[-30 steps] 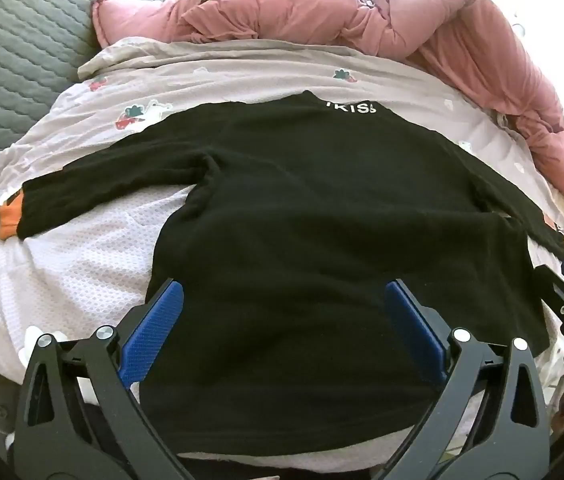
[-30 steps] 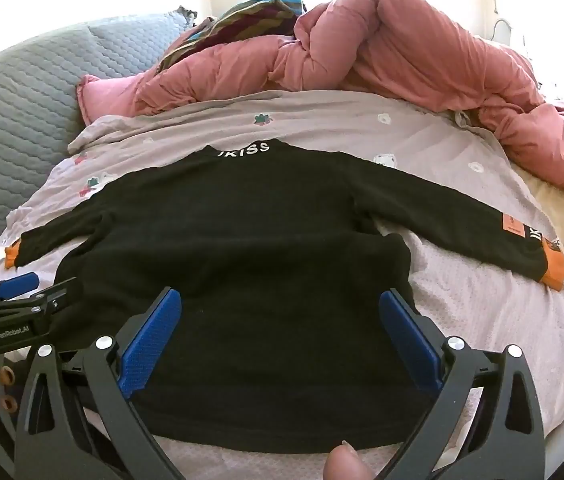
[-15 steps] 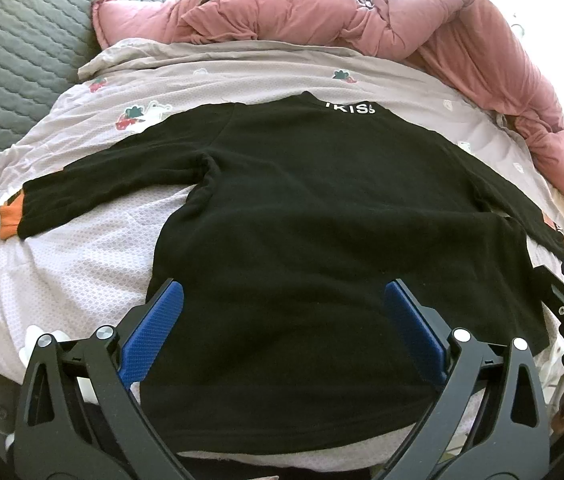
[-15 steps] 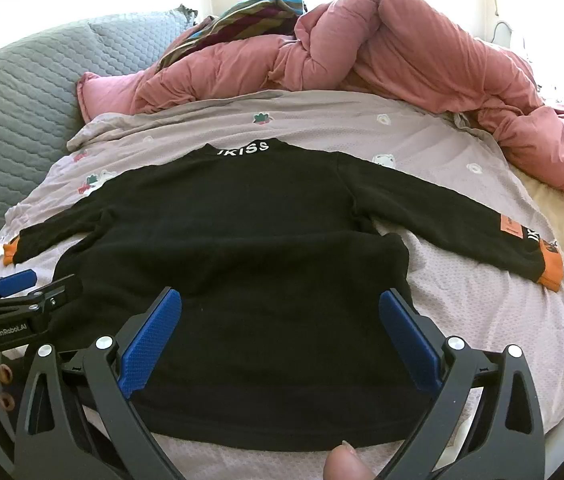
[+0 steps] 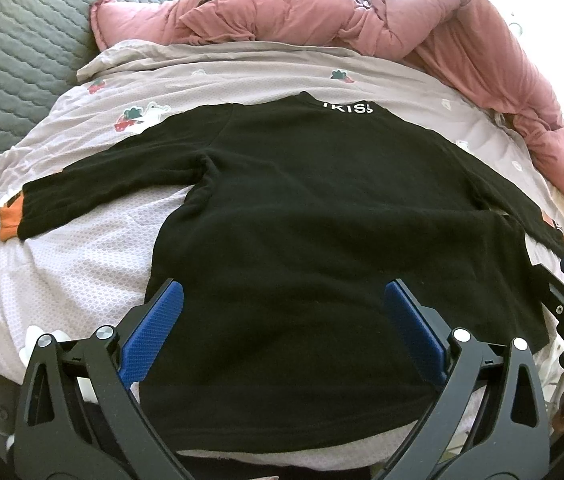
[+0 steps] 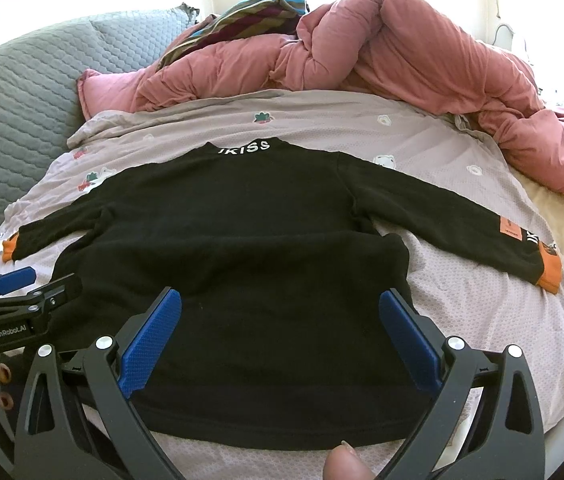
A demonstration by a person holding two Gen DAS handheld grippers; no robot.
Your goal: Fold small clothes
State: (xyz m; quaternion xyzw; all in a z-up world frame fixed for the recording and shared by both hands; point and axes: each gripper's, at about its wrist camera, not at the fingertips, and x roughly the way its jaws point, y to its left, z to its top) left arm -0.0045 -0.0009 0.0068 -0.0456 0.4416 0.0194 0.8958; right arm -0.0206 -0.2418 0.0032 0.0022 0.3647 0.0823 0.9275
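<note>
A bed (image 6: 482,304) covered by a pale sheet (image 5: 94,276) with small printed figures carries a black sweater (image 6: 250,264) spread flat, both sleeves out. Beyond the sweater's collar lies a bunched pink quilt (image 6: 422,68); a striped cloth (image 6: 250,12) rests behind the quilt

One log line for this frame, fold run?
stage: pre-fold | black sweater flat on bed sheet, sleeves spread | left gripper open | right gripper open
</note>
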